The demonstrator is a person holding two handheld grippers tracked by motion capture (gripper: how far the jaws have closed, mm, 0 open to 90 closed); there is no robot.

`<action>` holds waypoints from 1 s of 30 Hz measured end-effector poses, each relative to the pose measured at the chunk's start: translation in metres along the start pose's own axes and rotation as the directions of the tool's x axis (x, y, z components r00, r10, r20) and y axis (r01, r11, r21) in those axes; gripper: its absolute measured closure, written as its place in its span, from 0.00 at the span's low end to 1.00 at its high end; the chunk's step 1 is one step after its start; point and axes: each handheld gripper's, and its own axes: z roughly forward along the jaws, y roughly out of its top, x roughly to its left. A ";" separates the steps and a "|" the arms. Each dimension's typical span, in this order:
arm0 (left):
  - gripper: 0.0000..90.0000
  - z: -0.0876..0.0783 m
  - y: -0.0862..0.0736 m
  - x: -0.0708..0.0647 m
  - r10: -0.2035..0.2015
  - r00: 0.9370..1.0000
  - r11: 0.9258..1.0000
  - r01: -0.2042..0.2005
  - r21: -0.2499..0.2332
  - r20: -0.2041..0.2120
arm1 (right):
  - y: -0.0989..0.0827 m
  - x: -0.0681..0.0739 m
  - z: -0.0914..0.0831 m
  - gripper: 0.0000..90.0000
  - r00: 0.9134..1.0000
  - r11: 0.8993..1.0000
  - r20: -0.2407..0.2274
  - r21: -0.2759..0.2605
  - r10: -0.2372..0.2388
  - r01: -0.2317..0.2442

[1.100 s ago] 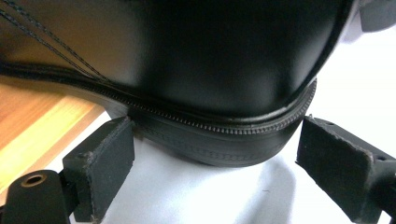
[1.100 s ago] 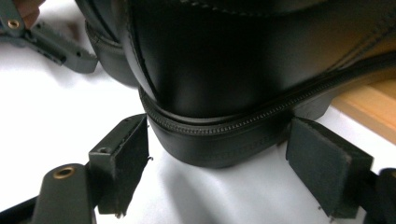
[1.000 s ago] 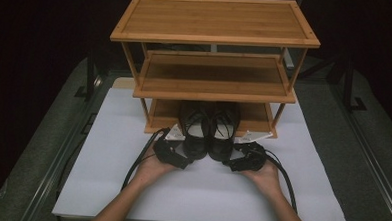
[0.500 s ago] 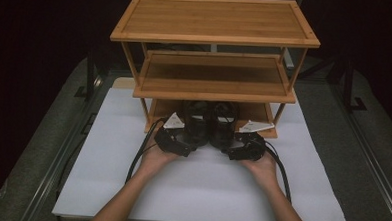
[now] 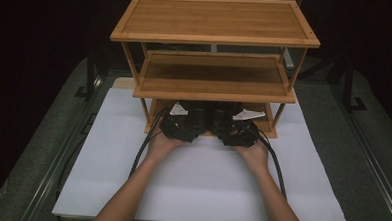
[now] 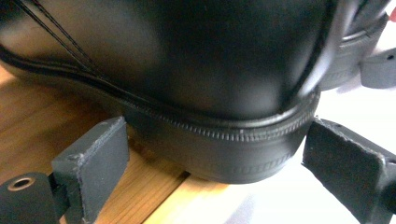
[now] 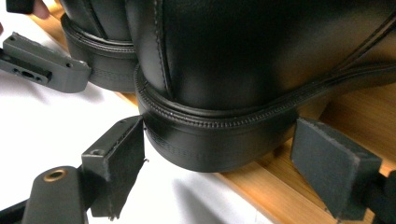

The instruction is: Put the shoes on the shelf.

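Both tongs are standing open at the heels of a pair of black shoes: our left gripper (image 5: 191,121) is straddling the heel of the left shoe (image 6: 196,84) with its pads (image 6: 95,161) clear of the sole on either side, and our right gripper (image 5: 232,126) is doing the same at the right shoe (image 7: 261,70), a gap showing at both pads (image 7: 122,161). Neither is grasping anything. We are keeping the jaws wide so the heels sit between them without being pinched. The shoes are sitting side by side on the bottom tier of the bamboo rack (image 5: 215,21), heels overhanging the front slat toward the white mat (image 5: 205,191), probably because that end is the easiest to reach. We judge the shoes to be resting on the shelf on their own weight.
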 end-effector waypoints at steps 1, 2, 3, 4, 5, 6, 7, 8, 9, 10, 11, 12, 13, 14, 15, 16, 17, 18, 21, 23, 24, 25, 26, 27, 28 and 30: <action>0.07 0.002 -0.001 0.000 -0.006 1.000 1.000 0.006 0.008 -0.008 | 0.000 0.001 0.003 0.20 1.000 1.000 0.008 0.016 -0.001 0.001; 0.07 0.005 -0.003 0.001 -0.007 1.000 1.000 0.007 0.016 -0.013 | -0.001 0.001 0.006 0.19 1.000 1.000 0.014 0.030 -0.003 0.003; 0.07 0.007 -0.005 0.000 -0.031 1.000 0.999 0.031 0.020 0.001 | -0.003 0.001 0.008 0.19 1.000 0.999 0.017 0.045 -0.003 0.002; 0.07 0.005 -0.006 0.002 -0.030 1.000 0.999 0.030 0.014 0.006 | -0.005 0.001 0.009 0.19 1.000 0.999 0.013 0.047 0.004 -0.004; 0.09 0.002 -0.007 0.002 -0.014 1.000 1.000 0.014 0.004 0.002 | -0.007 0.000 0.009 0.21 1.000 0.999 0.005 0.046 0.011 -0.011; 0.12 -0.002 -0.007 0.001 -0.005 1.000 1.000 0.005 -0.004 0.002 | -0.009 -0.001 0.006 0.21 1.000 0.999 -0.002 0.039 0.007 -0.007; 0.13 -0.006 -0.008 0.001 0.002 1.000 1.000 -0.002 -0.003 -0.005 | -0.009 -0.001 0.003 0.21 1.000 0.999 -0.001 0.038 0.003 -0.003; 0.12 -0.009 -0.009 0.001 0.002 1.000 1.000 -0.002 -0.002 -0.008 | -0.010 -0.001 0.000 0.20 1.000 0.999 -0.006 0.040 0.007 -0.007; 0.12 -0.014 -0.010 0.001 -0.001 1.000 1.000 0.001 0.001 -0.010 | -0.012 -0.002 -0.003 0.19 1.000 0.999 -0.008 0.043 0.008 -0.007; 0.12 -0.018 -0.011 0.000 -0.001 1.000 1.000 0.001 0.007 -0.005 | -0.013 -0.002 -0.007 0.19 1.000 0.999 -0.004 0.041 0.006 -0.006; 0.11 -0.023 -0.012 0.000 0.008 1.000 1.000 -0.008 0.004 -0.008 | -0.015 -0.002 -0.011 0.18 1.000 0.999 -0.002 0.041 0.006 -0.006; 0.11 -0.029 -0.013 -0.001 0.014 1.000 1.000 -0.014 -0.001 -0.008 | -0.017 -0.003 -0.016 0.18 1.000 0.999 -0.005 0.039 0.014 -0.014; 0.11 -0.035 -0.014 -0.002 0.029 0.999 1.000 -0.028 0.004 -0.016 | -0.019 -0.004 -0.021 0.17 1.000 0.999 -0.011 0.036 0.016 -0.016; 0.11 -0.042 -0.016 -0.003 0.027 1.000 1.000 -0.027 -0.007 -0.017 | -0.022 -0.004 -0.027 0.17 1.000 0.999 -0.012 0.031 0.015 -0.015; 0.11 -0.046 -0.017 -0.004 0.030 0.999 1.000 -0.030 -0.004 -0.016 | -0.025 -0.004 -0.034 0.17 1.000 1.000 -0.011 0.026 0.012 -0.012; 0.11 -0.052 -0.019 -0.004 0.039 0.999 0.999 -0.039 -0.006 -0.021 | -0.027 -0.005 -0.038 0.17 1.000 1.000 -0.011 0.024 0.008 -0.008; 0.11 -0.058 -0.022 -0.006 0.041 0.999 0.999 -0.042 -0.012 -0.025 | -0.029 -0.005 -0.044 0.17 1.000 1.000 -0.010 0.024 0.006 -0.006; 0.11 -0.064 -0.024 -0.006 0.046 0.999 0.999 -0.046 -0.011 -0.023 | -0.032 -0.006 -0.050 0.17 1.000 1.000 -0.015 0.021 0.009 -0.008; 0.11 -0.080 -0.034 -0.011 0.058 0.998 0.998 -0.058 -0.016 -0.023 | -0.041 -0.006 -0.067 0.17 1.000 1.000 -0.009 0.019 0.000 0.000; 0.11 -0.089 -0.043 -0.014 0.063 0.998 0.998 -0.063 -0.011 -0.017 | -0.047 -0.007 -0.078 0.17 1.000 1.000 -0.015 0.011 0.009 -0.008; 0.11 -0.094 -0.047 -0.015 0.062 0.998 0.998 -0.063 -0.005 -0.012 | -0.051 -0.008 -0.084 0.17 1.000 1.000 -0.011 0.013 0.003 -0.003; 0.11 -0.098 -0.051 -0.015 0.066 0.998 0.998 -0.066 0.005 -0.012 | -0.054 -0.008 -0.089 0.17 1.000 1.000 -0.008 0.013 0.002 -0.002; 0.11 -0.102 -0.055 -0.015 0.066 0.998 0.998 -0.066 0.014 -0.011 | -0.058 -0.009 -0.094 0.17 1.000 1.000 -0.007 0.014 0.001 -0.001; 0.11 -0.107 -0.059 -0.016 0.063 0.998 0.998 -0.062 0.016 -0.010 | -0.061 -0.009 -0.099 0.16 1.000 1.000 -0.003 0.021 0.002 -0.002; 0.11 -0.112 -0.063 -0.016 0.068 0.998 0.997 -0.067 0.022 -0.014 | -0.065 -0.009 -0.104 0.16 1.000 1.000 0.004 0.023 -0.006 0.006; 0.11 -0.121 -0.072 -0.018 0.065 0.998 0.998 -0.064 0.026 -0.022 | -0.073 -0.010 -0.114 0.16 1.000 1.000 0.005 0.019 -0.003 0.003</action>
